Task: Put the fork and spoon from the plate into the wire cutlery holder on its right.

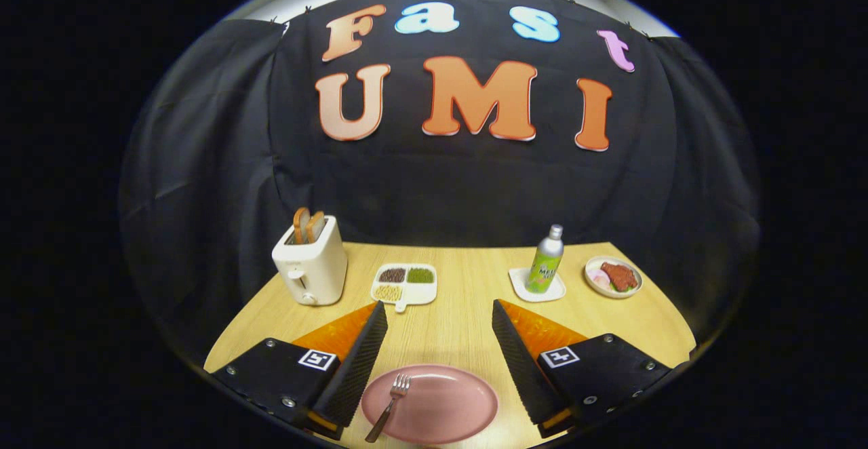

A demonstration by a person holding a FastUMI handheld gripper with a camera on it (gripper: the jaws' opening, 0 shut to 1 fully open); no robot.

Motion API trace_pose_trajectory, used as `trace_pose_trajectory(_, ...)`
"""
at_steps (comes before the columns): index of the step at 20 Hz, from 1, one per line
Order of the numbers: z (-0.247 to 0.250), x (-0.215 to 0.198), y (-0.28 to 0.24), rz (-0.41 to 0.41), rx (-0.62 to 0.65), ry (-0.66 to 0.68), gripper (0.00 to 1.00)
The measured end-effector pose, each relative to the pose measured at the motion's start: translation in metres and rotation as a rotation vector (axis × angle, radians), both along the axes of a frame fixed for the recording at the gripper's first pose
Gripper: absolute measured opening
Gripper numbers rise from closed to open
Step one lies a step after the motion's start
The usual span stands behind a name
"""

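Fork (390,405), small, silver metal, lies on the round pink plate (441,405), on the plate's left half, tines toward the far wall, handle overhanging the near rim. No spoon or wire cutlery holder identified. Tongs (439,327) released, fingers spread wide, holding nothing, with the plate between and below them.

Step judged: approach before the first pick. Next move calls for lowering over the fork and closing across its handle.

Beyond the plate on the wooden worktop (461,320): cream toaster (310,259) with bread, white divided dish (405,284), green bottle (545,262) on a white tray, bowl of meat (614,277). Nothing obstructs the fork.
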State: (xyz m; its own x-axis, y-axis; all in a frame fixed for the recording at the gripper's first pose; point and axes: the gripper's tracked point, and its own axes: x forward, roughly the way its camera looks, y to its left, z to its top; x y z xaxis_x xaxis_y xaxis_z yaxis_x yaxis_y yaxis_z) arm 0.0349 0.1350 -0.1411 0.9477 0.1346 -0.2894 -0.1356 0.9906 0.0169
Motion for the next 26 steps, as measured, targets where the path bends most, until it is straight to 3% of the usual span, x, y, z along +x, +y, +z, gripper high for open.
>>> trace_pose_trajectory(6,-0.108,-0.021,0.027,0.036,-0.051,0.299,0.93)
trace_pose_trajectory(12,-0.182,-0.041,0.035,0.038,-0.033,0.572,0.79)
trace_pose_trajectory(21,-0.218,-0.06,0.041,0.044,0.009,0.877,0.41)
trace_pose_trajectory(25,-0.226,-0.055,0.042,0.022,0.011,0.91,0.15)
trace_pose_trajectory(26,-0.225,-0.059,0.044,0.034,0.017,0.914,0.13)
